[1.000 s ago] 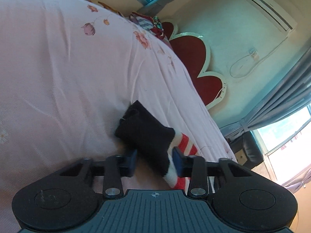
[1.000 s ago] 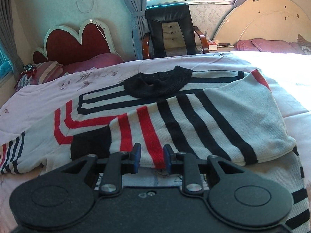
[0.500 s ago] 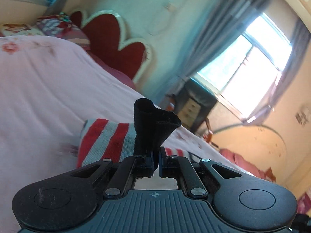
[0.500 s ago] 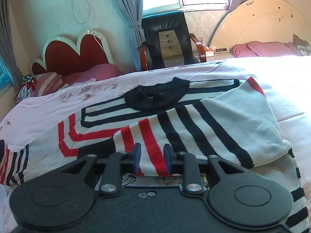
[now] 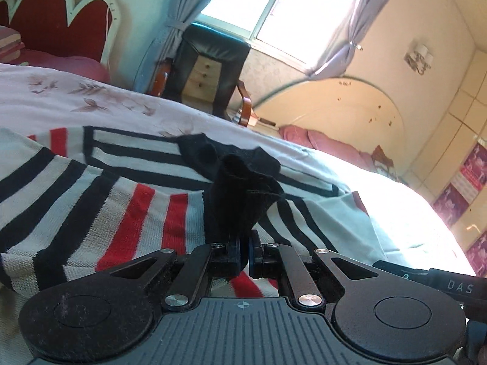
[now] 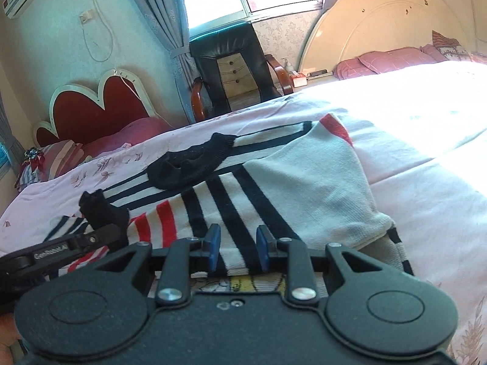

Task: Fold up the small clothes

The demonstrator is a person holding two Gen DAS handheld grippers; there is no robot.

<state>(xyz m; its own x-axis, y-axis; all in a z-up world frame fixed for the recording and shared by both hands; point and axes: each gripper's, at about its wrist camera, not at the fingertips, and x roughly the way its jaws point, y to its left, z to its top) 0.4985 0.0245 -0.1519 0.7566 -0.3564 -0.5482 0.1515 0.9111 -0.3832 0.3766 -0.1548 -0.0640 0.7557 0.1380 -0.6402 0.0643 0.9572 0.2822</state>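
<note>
Black knit cuff (image 5: 240, 191) of the sleeve is pinched between the closed jaws of the left gripper (image 5: 244, 254) and stands bunched above the fingertips, lifted off the striped sweater (image 6: 274, 188). The sweater is spread on the pink floral bedsheet (image 6: 426, 164), its black collar (image 6: 191, 161) toward the headboard side; one sleeve appears already laid across the body, a judgement from the doubled stripes. The right gripper (image 6: 236, 248) is held low over the sweater's near edge with its blue pads (image 6: 214, 245) apart and nothing between them. In the right wrist view the left gripper (image 6: 103, 228) is seen at the left side of the garment, carrying the cuff.

Step in hand, as judged: the left sleeve is being carried inward across the chest. To do it well, the cuff should be kept taut and low, drawn straight across so the stripes align, and laid flat before release. The near hem could be pinned by the free gripper to stop the body dragging. Risk: a bunched cuff leaving a lump.
</note>
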